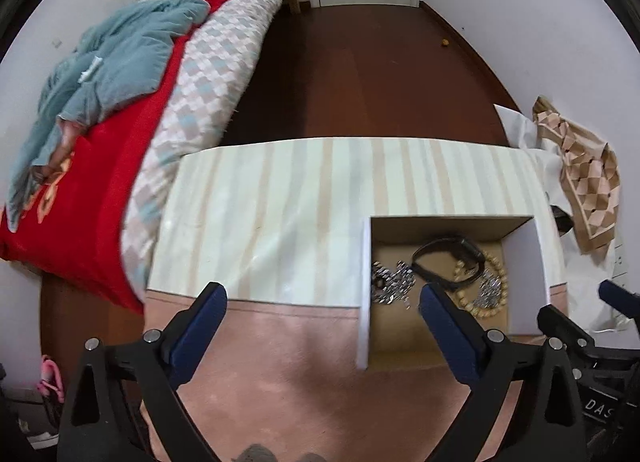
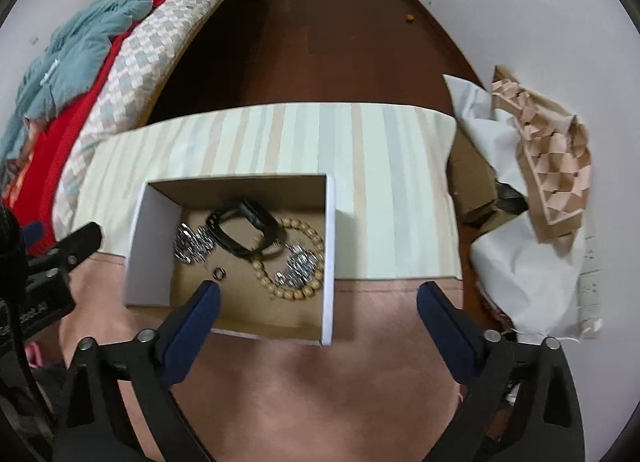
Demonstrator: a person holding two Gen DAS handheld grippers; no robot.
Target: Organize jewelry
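An open white cardboard box [image 2: 151, 246] [image 1: 365, 294] sits on the cloth-covered table. Inside lie a black wristband [image 2: 244, 228] [image 1: 448, 260], a wooden bead bracelet [image 2: 298, 262] [image 1: 490, 290], silver chain jewelry [image 2: 194, 244] [image 1: 392, 286], a second silver piece [image 2: 300, 264] and a small ring [image 2: 219, 273]. My left gripper [image 1: 322, 292] is open and empty, above the table left of the box. My right gripper [image 2: 318, 292] is open and empty, above the box's near right corner.
The table has a striped cloth [image 1: 280, 198] and a pink near part [image 2: 320, 382]. A bed with red and blue bedding [image 1: 120, 122] stands at left. A patterned scarf [image 2: 552, 166] on white fabric [image 2: 520, 270] lies at right. Dark wood floor [image 1: 360, 70] lies beyond.
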